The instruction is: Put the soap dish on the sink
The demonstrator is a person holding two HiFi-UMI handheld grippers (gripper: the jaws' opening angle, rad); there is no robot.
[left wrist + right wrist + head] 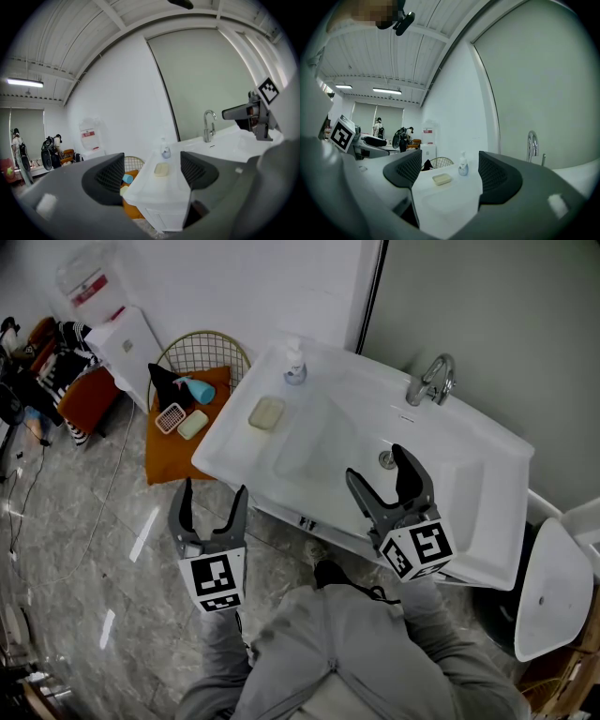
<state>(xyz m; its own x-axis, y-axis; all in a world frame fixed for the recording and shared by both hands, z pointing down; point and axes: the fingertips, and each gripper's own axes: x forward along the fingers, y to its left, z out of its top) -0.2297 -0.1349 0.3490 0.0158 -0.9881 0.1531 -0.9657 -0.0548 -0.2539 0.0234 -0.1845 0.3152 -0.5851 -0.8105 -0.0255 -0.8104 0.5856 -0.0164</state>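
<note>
**A:** Head view?
**B:** Left gripper (214, 489) and right gripper (378, 463) both gape empty. The soap dish (267, 412) sits on the sink's (487, 465) left edge, near a pump bottle (294, 362).
**A:** Left gripper view?
**B:** Jaws wide, soap dish (161, 169) far beyond. It looks placed; back off gently.
**A:** Right gripper view?
**B:** Wide too. Pump bottle (462, 166) and tap (531, 146) block nothing.

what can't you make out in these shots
- Soap dish: head view, too small to tell whether it holds soap.
- Bottle label: too small to read in any view.
- Things on the stool: left gripper view, mostly behind the left tongs.
- People far back: gripper views, too small.
</note>
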